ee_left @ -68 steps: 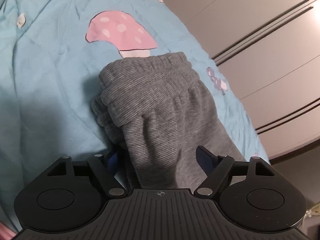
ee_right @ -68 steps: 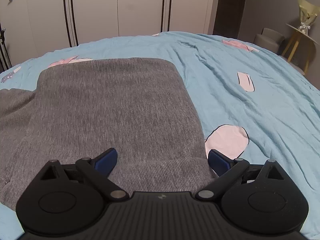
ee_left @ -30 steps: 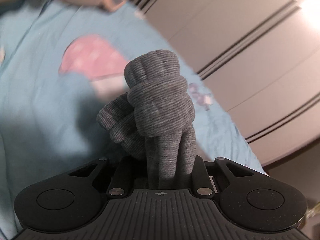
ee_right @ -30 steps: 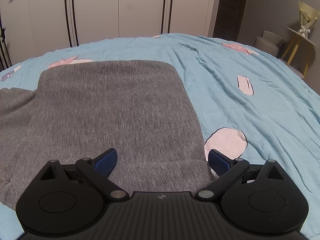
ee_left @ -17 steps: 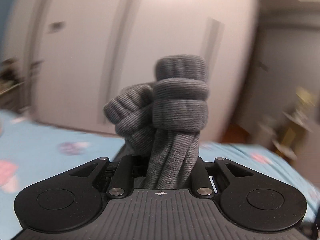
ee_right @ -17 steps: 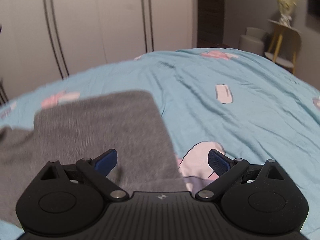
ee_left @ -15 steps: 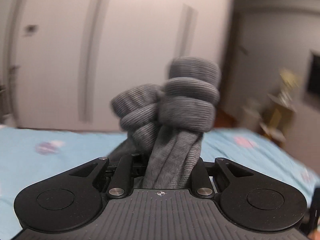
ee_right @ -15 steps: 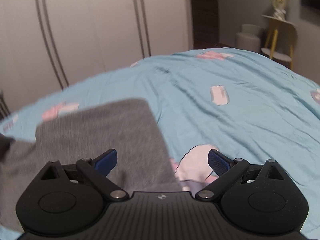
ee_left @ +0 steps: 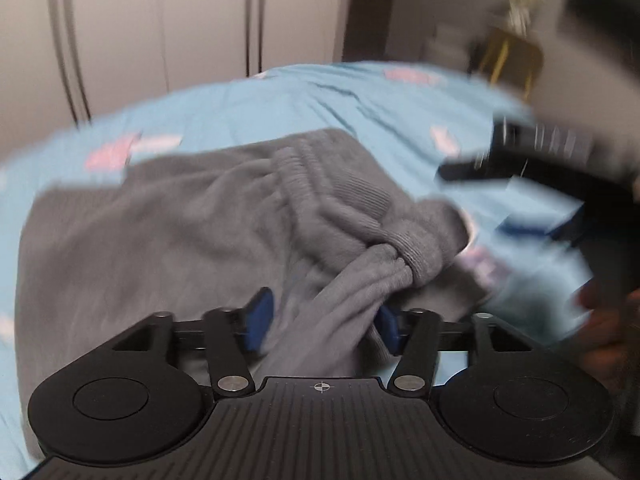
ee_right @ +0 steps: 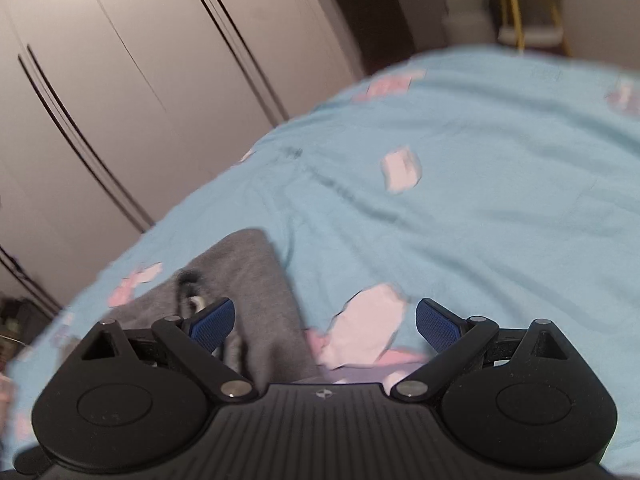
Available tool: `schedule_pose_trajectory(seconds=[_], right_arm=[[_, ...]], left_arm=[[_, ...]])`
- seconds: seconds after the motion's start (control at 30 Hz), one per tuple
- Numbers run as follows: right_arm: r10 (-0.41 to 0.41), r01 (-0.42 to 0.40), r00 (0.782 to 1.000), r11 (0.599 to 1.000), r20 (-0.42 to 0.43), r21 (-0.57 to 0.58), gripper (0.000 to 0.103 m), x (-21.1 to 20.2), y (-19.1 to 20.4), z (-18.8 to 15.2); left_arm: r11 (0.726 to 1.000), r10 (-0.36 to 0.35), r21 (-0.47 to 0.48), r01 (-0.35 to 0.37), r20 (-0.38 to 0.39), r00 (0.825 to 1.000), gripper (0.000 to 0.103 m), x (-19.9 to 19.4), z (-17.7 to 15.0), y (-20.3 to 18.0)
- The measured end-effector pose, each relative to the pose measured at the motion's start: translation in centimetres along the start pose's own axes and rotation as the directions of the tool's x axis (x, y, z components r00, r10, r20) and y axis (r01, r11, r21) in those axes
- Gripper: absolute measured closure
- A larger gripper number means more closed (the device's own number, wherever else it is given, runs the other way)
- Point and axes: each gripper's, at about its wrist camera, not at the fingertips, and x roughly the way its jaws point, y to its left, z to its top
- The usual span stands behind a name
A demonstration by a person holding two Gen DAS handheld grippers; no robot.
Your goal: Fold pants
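- Looking down your left tool (ee_left: pixel 322 322), you see its blue pads (ee_left: pixel 258 318) parted; the jaws have just been opening, and a bunched leg of the grey pants (ee_left: pixel 172 240) runs up between them.
- The right-hand pad looks to be against that cloth, while the left-hand pad stands clear of it, so nothing is pinched.
- Ahead of the left tool, the rest of the pants lie spread on the bed (ee_left: pixel 360 100), with the ribbed cuffs (ee_left: pixel 420 252) heaped just ahead and to the right of the pads.
- To the right of your left tool, you see the other black tool as a blurred shape over the light blue bedsheet, and a hand (ee_left: pixel 608 336) gripping it at the frame's edge.
- Your right tool (ee_right: pixel 324 322) is spread wide and holds nothing.
- Below the gap between its pads lies a pink-and-white patch printed on the sheet (ee_right: pixel 480 200).
- A corner of the pants lies under and behind its left pad; the right pad has only bedsheet below it.
- Beyond the bed, ahead of both tools, stand pale wardrobe doors (ee_right: pixel 140 80) with dark vertical lines.
- A yellow-legged side table (ee_right: pixel 528 12) sits ahead and to the right, too blurred to make out what is on it.
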Motion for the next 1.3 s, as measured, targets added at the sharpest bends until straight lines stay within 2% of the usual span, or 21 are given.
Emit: schedule_pose_trajectory(seconds=[0.03, 0.1, 0.17, 0.23, 0.27, 0.33, 0.43, 0.47, 0.53, 0.6, 0.63, 0.7, 0.73, 0.8, 0.83, 0.9, 1.07, 1.1, 1.13, 1.17, 1.3], right_arm=[[0.047, -0.045, 0.998, 0.998, -0.048, 0.042, 0.005, 0.5, -0.1, 0.0], [0.105, -0.096, 0.987, 0.993, -0.124, 0.076, 0.005, 1.2, 0.1, -0.3], [0.108, -0.101, 0.979, 0.994, -0.173, 0.050, 0.005, 2.0, 1.0, -0.7], [0.113, -0.109, 0.972, 0.994, -0.206, 0.032, 0.005, 2.5, 2.1, -1.0], [0.109, -0.103, 0.971, 0.994, -0.214, 0.038, 0.005, 2.7, 2.4, -1.2], [0.108, -0.102, 0.970, 0.994, -0.219, 0.040, 0.005, 2.8, 3.0, -1.4], [0.091, -0.086, 0.972, 0.996, -0.215, 0.030, 0.005, 2.3, 3.3, -1.4], [0.090, -0.082, 0.973, 0.996, -0.213, 0.046, 0.005, 2.0, 3.0, -1.3], [0.090, -0.080, 0.975, 0.995, -0.204, 0.058, 0.005, 1.4, 2.8, -1.5], [0.096, -0.091, 0.977, 0.995, -0.189, 0.037, 0.005, 0.6, 3.2, -1.8], [0.106, -0.101, 0.976, 0.994, -0.190, 0.033, 0.005, 0.5, 3.4, -1.9], [0.128, -0.123, 0.973, 0.992, -0.194, 0.037, 0.005, 0.2, 3.7, -2.4], [0.140, -0.136, 0.969, 0.990, -0.202, 0.035, 0.005, 0.4, 3.9, -2.6], [0.093, -0.094, 0.963, 0.996, -0.254, 0.006, 0.005, 0.9, 4.7, -3.2], [0.088, -0.093, 0.963, 0.996, -0.254, -0.007, 0.005, 0.7, 5.0, -3.5], [0.097, -0.109, 0.969, 0.993, -0.228, -0.042, 0.005, 0.4, 5.8, -4.0], [0.068, -0.083, 0.978, 0.994, -0.198, -0.067, 0.007, 2.1, 7.4, -4.6], [0.065, -0.078, 0.981, 0.995, -0.183, -0.064, 0.010, 2.2, 7.7, -4.6], [0.054, -0.067, 0.986, 0.995, -0.159, -0.078, 0.026, 2.2, 7.9, -4.6], [0.051, -0.065, 0.989, 0.993, -0.140, -0.097, 0.036, 2.2, 8.0, -4.6], [0.027, -0.044, 0.991, 0.992, -0.134, -0.122, 0.038, 2.5, 7.6, -5.1]], left_arm=[[0.994, -0.055, -0.090, 0.057, 0.025, 0.998, 0.034, -1.6, -0.1, 1.8], [0.964, -0.063, -0.251, 0.087, 0.099, 0.993, 0.023, -4.1, 0.2, 5.3], [0.921, -0.017, -0.382, 0.078, 0.159, 0.987, 0.022, -6.7, -0.1, 8.7], [0.881, 0.076, -0.472, 0.030, 0.204, 0.976, 0.017, -8.5, -0.8, 11.3], [0.867, 0.126, -0.499, -0.001, 0.216, 0.968, 0.015, -8.8, -1.1, 12.4], [0.835, 0.224, -0.542, -0.091, 0.186, 0.957, 0.013, -8.5, -1.6, 14.0], [0.814, 0.300, -0.543, -0.206, 0.089, 0.950, 0.013, -7.7, -3.4, 15.6], [0.808, 0.302, -0.547, -0.217, 0.069, 0.951, 0.014, -6.7, -3.7, 15.8], [0.776, 0.287, -0.591, -0.221, 0.019, 0.958, 0.016, -6.0, -4.4, 16.7], [0.759, 0.283, -0.623, -0.188, 0.056, 0.958, 0.015, -6.1, -4.8, 17.3], [0.747, 0.307, -0.635, -0.196, 0.067, 0.949, 0.015, -6.0, -4.8, 17.5], [0.736, 0.320, -0.642, -0.214, 0.053, 0.946, 0.014, -5.4, -5.0, 17.9], [0.730, 0.300, -0.651, -0.208, 0.033, 0.953, 0.014, -4.9, -5.0, 18.2], [0.722, 0.263, -0.667, -0.183, 0.020, 0.965, 0.015, -4.2, -5.0, 18.9], [0.719, 0.260, -0.672, -0.177, 0.023, 0.965, 0.014, -4.5, -5.2, 18.8], [0.719, 0.260, -0.675, -0.166, 0.040, 0.965, 0.014, -4.9, -5.4, 18.7], [0.731, 0.242, -0.663, -0.164, 0.028, 0.970, 0.014, -5.0, -5.6, 18.1], [0.733, 0.245, -0.660, -0.166, 0.027, 0.969, 0.014, -5.2, -5.6, 18.0], [0.734, 0.247, -0.658, -0.166, 0.032, 0.968, 0.014, -5.4, -5.7, 17.9], [0.734, 0.251, -0.658, -0.165, 0.038, 0.967, 0.014, -5.6, -5.7, 17.8], [0.732, 0.257, -0.659, -0.171, 0.034, 0.966, 0.014, -5.8, -5.8, 17.7]])
